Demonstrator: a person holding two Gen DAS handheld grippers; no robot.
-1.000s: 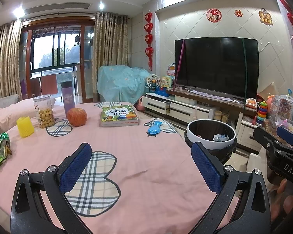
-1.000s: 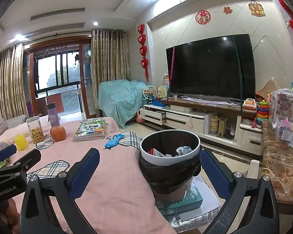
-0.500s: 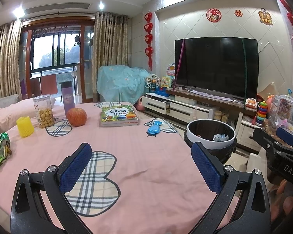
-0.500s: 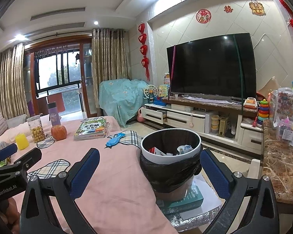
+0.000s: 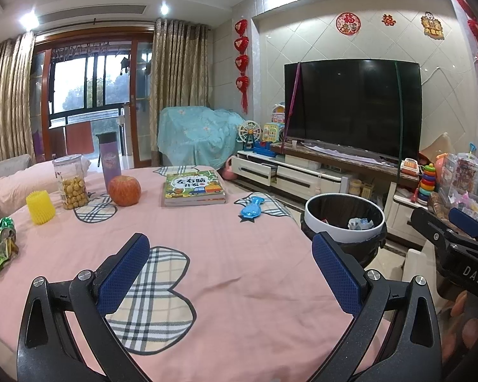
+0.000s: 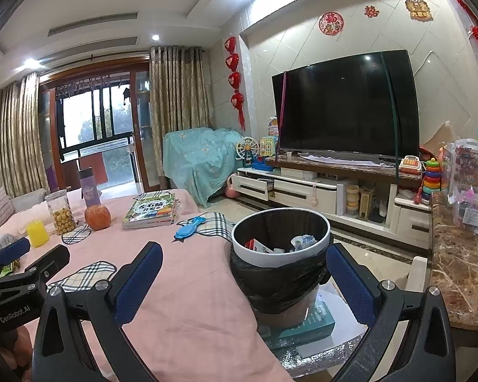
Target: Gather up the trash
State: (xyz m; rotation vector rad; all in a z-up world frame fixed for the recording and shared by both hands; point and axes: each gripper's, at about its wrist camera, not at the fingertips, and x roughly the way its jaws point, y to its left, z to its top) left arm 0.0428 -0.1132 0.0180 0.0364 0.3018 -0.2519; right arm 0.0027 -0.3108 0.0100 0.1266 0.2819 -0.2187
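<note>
1. Your left gripper point(image 5: 231, 273) is level and pointing forward, its two blue-padded fingers point(image 5: 124, 269) spread wide with nothing between them.
2. Your right gripper point(image 6: 243, 281) is held the same way, fingers point(image 6: 350, 283) wide apart and empty.
3. The two grippers sit side by side, each showing at the edge of the other's view.
4. Your fingertips point(image 5: 462, 299) show beneath the right gripper's body, wrapped around its handle.
</note>
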